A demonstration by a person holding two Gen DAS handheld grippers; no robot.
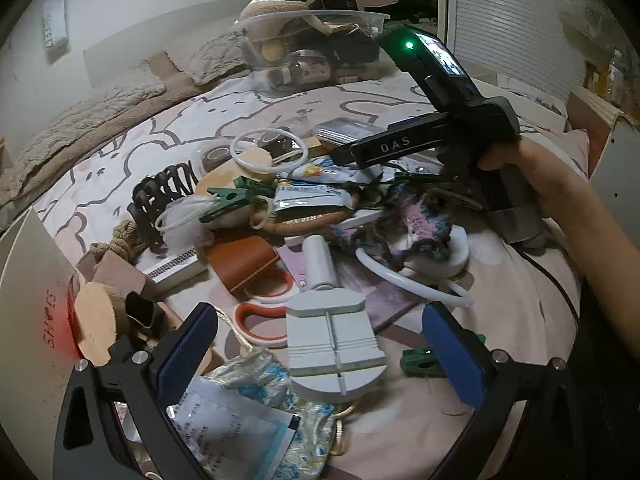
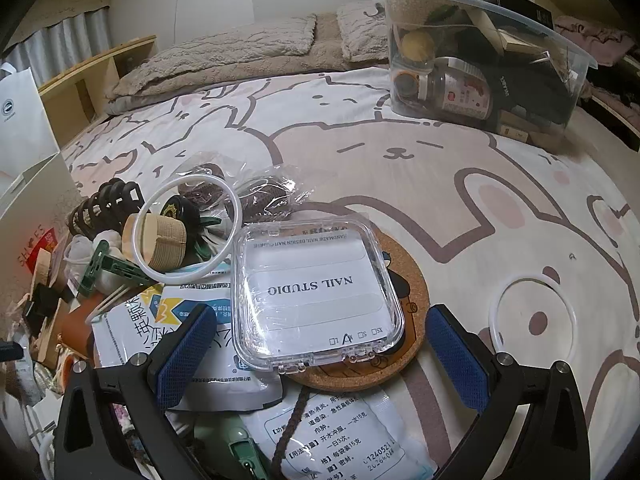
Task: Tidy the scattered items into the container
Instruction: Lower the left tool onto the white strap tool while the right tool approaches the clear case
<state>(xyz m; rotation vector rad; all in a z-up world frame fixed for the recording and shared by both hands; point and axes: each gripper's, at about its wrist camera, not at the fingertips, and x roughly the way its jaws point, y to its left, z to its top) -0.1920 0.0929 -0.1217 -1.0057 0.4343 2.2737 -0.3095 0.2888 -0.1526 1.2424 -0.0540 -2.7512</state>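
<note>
My left gripper [image 1: 320, 354] stands open over the pile, and a grey-white plastic block [image 1: 334, 348] lies between its blue pads without touching them. Beside the block lie orange-handled scissors [image 1: 264, 312] and a green clip [image 1: 424, 360]. My right gripper [image 2: 320, 360] is open too. A clear "NAIL STUDIO" case [image 2: 316, 292] rests on a cork coaster [image 2: 404, 320] just ahead of its fingers, apart from both pads. The clear plastic container [image 2: 480, 64] [image 1: 304, 52] stands at the far side of the bed, holding several items.
The pile on the bear-print sheet [image 2: 400, 168] includes white rings [image 2: 188, 232] [image 2: 532, 320], a black hair claw [image 1: 160, 200], a brown wallet [image 1: 244, 260], a crocheted piece [image 1: 416, 216] and medicine sachets [image 2: 352, 432]. A hand [image 1: 540, 184] holds the right tool. A white bag [image 1: 24, 300] stands left.
</note>
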